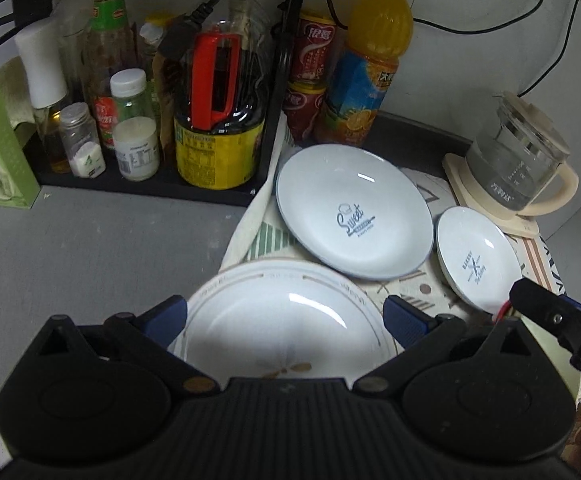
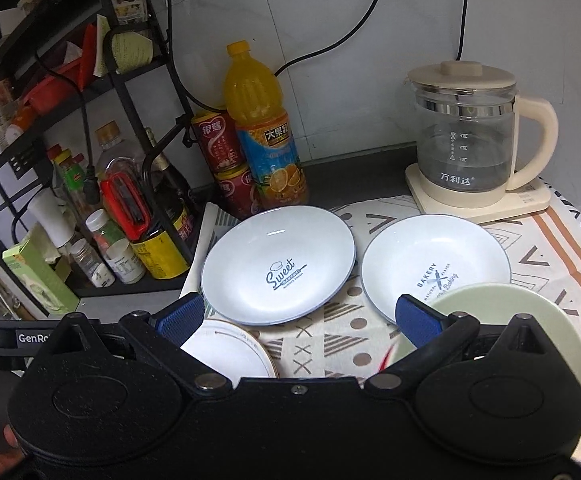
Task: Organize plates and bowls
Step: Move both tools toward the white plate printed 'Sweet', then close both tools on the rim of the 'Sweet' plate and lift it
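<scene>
A white "Sweet" plate (image 1: 354, 216) (image 2: 278, 264) and a smaller white "Bakery" plate (image 1: 478, 260) (image 2: 434, 268) lie on a patterned cloth (image 2: 330, 328). A white gold-rimmed plate (image 1: 286, 320) (image 2: 230, 352) lies nearest, under my left gripper (image 1: 286, 320), which is open with its blue fingers either side of the plate, above it. My right gripper (image 2: 298, 316) is open and empty above the cloth. A pale green bowl (image 2: 502, 320) sits at the right, partly hidden behind the right finger. The right gripper's edge shows in the left wrist view (image 1: 558, 320).
A black rack (image 1: 150, 184) holds sauce bottles and jars at the left. An orange juice bottle (image 2: 266, 136) and red cans (image 2: 218, 144) stand at the back. A glass kettle (image 2: 466, 144) on its base stands at the back right. Grey counter (image 1: 90, 248) lies left of the cloth.
</scene>
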